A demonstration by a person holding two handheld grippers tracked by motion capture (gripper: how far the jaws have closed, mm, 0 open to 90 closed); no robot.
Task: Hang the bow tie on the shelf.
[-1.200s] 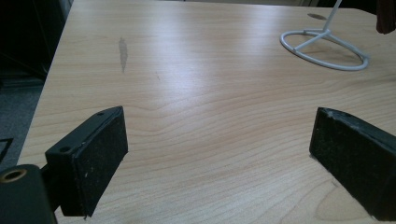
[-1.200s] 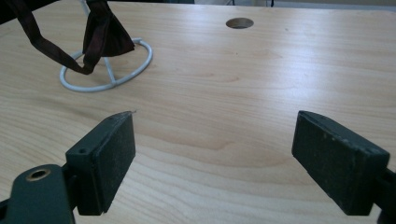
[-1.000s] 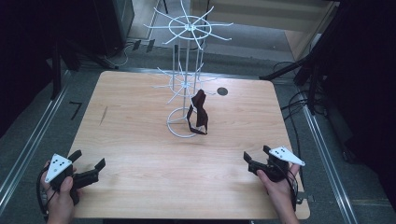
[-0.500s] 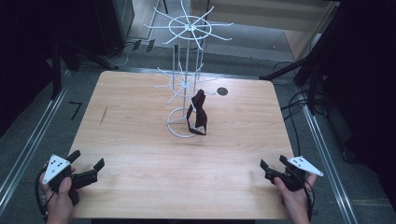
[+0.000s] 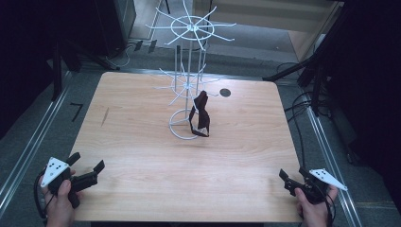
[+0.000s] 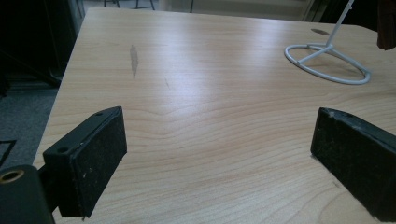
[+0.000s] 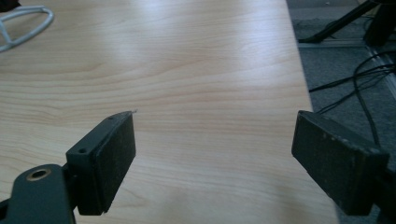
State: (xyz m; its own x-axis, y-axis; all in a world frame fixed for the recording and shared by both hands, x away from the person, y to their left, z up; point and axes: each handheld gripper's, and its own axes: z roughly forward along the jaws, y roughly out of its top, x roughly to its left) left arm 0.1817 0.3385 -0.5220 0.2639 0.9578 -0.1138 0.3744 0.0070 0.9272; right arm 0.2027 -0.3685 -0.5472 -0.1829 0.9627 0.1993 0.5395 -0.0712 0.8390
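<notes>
A white wire display stand [image 5: 188, 85] rises from a ring base [image 5: 182, 127] at the table's middle back. A dark bow tie [image 5: 200, 115] hangs from one of its lower arms. My left gripper [image 5: 87, 165] is held at the near left corner, open and empty. My right gripper [image 5: 294, 176] is at the near right corner, also open and empty. In the left gripper view the ring base [image 6: 327, 65] lies far ahead to the right, between the spread pads [image 6: 95, 154]. In the right gripper view the ring base [image 7: 21, 25] sits at the far left.
The wooden table [image 5: 142, 142] carries a dark streak [image 5: 104, 116] at its left and a small black hole [image 5: 225, 92] behind the stand. Cables [image 5: 302, 109] and dark tripod legs run on the grey floor to the right.
My right gripper has drawn back toward the near right corner of the table. The left gripper has barely moved, and the bow tie still hangs on the stand.
</notes>
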